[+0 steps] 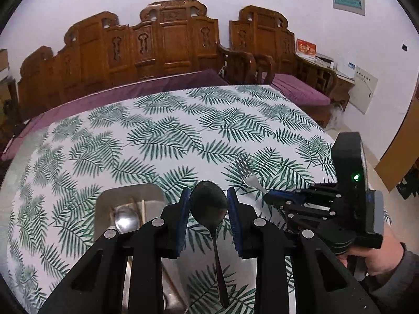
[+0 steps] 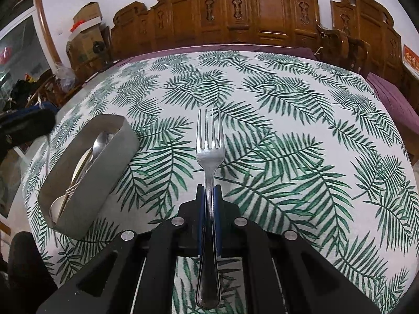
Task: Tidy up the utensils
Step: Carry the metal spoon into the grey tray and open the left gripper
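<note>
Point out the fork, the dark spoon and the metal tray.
fork [image 2: 210,154]: right wrist view, base of the tines.
dark spoon [image 1: 208,204]: left wrist view, middle of the bowl.
metal tray [image 2: 104,167]: right wrist view, outer side wall.

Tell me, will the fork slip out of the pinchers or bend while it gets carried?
The fork is shiny metal, so it probably stays stiff. Its smooth handle could slide, since the right gripper pinches only a narrow stretch of it. The tines stick far out front, so it might tilt downward if jolted.

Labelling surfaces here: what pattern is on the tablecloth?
Green palm fronds on white tablecloth; right wrist view.
</note>
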`<state>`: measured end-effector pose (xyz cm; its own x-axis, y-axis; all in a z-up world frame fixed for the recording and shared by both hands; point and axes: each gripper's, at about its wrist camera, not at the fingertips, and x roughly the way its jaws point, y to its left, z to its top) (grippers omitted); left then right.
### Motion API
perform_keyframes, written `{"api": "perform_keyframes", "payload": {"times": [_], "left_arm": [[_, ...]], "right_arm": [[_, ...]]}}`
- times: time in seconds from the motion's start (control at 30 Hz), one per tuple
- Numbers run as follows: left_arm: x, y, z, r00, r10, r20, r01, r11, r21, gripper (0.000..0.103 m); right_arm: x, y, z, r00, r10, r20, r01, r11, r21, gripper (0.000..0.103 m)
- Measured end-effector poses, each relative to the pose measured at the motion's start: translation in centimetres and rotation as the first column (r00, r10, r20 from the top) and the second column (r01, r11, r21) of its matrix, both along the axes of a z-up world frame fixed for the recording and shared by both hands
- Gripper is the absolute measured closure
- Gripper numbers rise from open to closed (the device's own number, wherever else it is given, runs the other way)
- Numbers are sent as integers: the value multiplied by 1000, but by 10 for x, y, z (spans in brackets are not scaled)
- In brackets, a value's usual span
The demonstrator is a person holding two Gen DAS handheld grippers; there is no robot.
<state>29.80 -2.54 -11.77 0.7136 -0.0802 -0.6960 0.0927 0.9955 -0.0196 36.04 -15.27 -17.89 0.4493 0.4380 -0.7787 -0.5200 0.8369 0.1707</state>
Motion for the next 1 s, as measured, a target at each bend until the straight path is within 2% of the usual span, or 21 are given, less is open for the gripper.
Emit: {"api": "perform_keyframes", "payload": {"times": [0.3,0.67,0.8,1.0], "left_arm": [[-14,32,12,999,37,25,-37,999,-11,77],[-12,77,-5,994,110,-5,-109,994,20,77],[-7,91,-19,990,132,-42,-130,990,50,77],[3,94,-37,989,124,-85,-109,980,165,77]], "right_arm": [[-2,17,-3,1000,27,-4,-27,1000,-14,95],[-8,27,4,998,55,13,-55,998,-3,95],[-11,30,9,997,69,22,-69,998,5,95],[-14,32,12,996,80,30,-81,997,10,94]]}}
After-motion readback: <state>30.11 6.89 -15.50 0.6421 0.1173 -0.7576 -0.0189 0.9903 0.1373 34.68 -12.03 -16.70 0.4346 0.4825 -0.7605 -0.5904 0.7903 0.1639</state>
